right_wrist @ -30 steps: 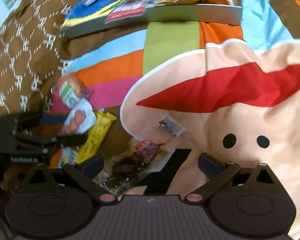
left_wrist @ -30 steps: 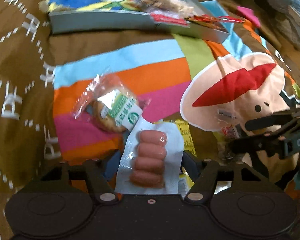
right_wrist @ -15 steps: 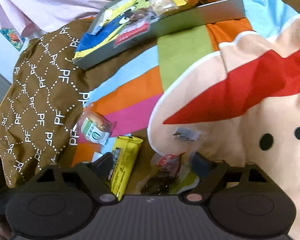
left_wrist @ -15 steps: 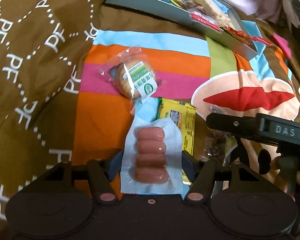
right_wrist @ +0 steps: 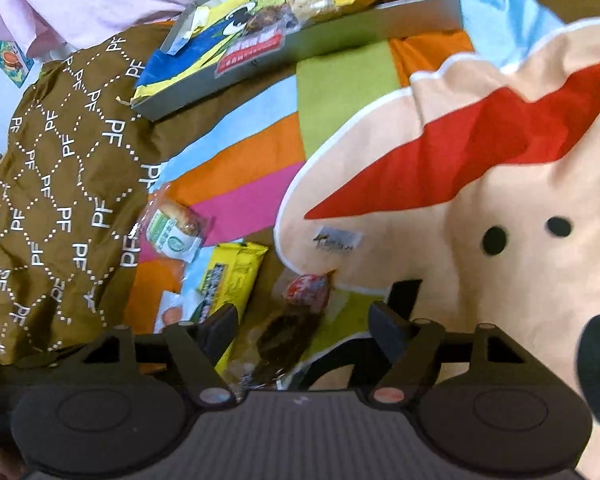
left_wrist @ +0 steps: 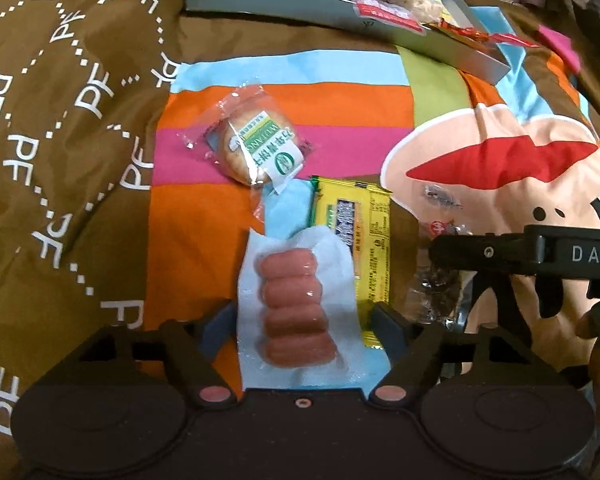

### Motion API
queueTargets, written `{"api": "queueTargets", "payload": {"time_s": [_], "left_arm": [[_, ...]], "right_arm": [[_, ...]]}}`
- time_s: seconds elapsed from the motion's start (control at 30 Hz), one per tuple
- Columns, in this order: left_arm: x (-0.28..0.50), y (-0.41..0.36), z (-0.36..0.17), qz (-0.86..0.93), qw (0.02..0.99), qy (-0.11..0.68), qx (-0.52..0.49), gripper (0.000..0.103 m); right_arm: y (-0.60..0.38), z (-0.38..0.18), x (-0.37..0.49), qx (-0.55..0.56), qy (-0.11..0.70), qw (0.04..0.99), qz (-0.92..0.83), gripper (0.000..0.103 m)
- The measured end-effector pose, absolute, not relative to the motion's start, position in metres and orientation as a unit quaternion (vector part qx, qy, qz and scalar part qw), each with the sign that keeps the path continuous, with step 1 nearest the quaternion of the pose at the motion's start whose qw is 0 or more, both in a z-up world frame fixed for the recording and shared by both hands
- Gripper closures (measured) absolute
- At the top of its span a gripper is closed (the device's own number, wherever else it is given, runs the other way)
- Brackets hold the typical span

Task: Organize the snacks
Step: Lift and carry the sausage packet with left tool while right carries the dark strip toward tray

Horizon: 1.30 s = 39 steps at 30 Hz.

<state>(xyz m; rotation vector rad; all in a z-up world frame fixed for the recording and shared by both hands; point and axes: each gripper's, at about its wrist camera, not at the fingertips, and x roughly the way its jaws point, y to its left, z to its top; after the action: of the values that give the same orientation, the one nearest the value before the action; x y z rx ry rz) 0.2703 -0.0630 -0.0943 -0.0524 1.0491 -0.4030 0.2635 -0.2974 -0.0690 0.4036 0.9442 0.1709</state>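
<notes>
The bed's striped cartoon blanket (left_wrist: 340, 92) carried the loose snacks, with the grey tray (left_wrist: 300, 12) of sorted ones beyond them. Since a second earlier I had eased my right tool (right_wrist: 302, 320) in from full spread; its jaws were closing round the dark clear-wrapped snack (right_wrist: 288, 332) beside the yellow bar (right_wrist: 232, 280), without pressing, so I judged that pick under way. My left tool (left_wrist: 300, 320), on the bar's other side, was opening slightly around the sausage pack (left_wrist: 296, 304), framed much as before.
</notes>
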Motion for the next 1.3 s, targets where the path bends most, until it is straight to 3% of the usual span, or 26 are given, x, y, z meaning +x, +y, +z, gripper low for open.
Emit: {"api": "queueTargets", "payload": {"time_s": [0.07,0.2,0.3,0.53,0.67,0.77,0.83,0.87,0.9,1.07,1.2,1.3], "left_arm": [[0.274,-0.059,-0.094,-0.187,0.843,0.503,-0.036,0.037],[0.28,-0.049,-0.094,-0.176,0.835,0.516,-0.074,0.039],[0.285,-0.041,-0.093,-0.165,0.831,0.521,-0.101,0.042],[0.297,-0.03,-0.097,-0.168,0.813,0.538,-0.144,0.041],[0.301,-0.03,-0.099,-0.171,0.81,0.542,-0.146,0.039],[0.299,-0.034,-0.1,-0.181,0.814,0.538,-0.125,0.038],[0.298,-0.036,-0.1,-0.182,0.816,0.536,-0.117,0.038],[0.298,-0.037,-0.099,-0.183,0.817,0.535,-0.115,0.039],[0.296,-0.037,-0.099,-0.184,0.819,0.532,-0.112,0.039],[0.284,-0.044,-0.096,-0.209,0.824,0.52,-0.079,0.041],[0.271,-0.05,-0.092,-0.224,0.83,0.509,-0.052,0.043],[0.264,-0.048,-0.089,-0.223,0.83,0.509,-0.056,0.043]], "right_arm": [[-0.296,-0.072,0.267,0.204,0.454,0.862,0.089,0.034],[-0.292,-0.078,0.274,0.206,0.455,0.861,0.098,0.061],[-0.288,-0.079,0.277,0.195,0.445,0.868,0.105,0.065],[-0.277,-0.079,0.28,0.151,0.45,0.873,0.114,0.058],[-0.256,-0.078,0.276,0.082,0.449,0.881,0.126,0.04],[-0.248,-0.08,0.276,0.049,0.443,0.887,0.123,0.04],[-0.245,-0.078,0.274,0.035,0.443,0.888,0.122,0.044],[-0.244,-0.077,0.273,0.025,0.445,0.888,0.117,0.057],[-0.243,-0.078,0.27,0.014,0.447,0.887,0.115,0.06],[-0.234,-0.075,0.259,-0.03,0.442,0.889,0.115,0.064],[-0.215,-0.074,0.242,-0.123,0.417,0.894,0.111,0.073],[-0.209,-0.074,0.23,-0.158,0.409,0.892,0.107,0.073]]}}
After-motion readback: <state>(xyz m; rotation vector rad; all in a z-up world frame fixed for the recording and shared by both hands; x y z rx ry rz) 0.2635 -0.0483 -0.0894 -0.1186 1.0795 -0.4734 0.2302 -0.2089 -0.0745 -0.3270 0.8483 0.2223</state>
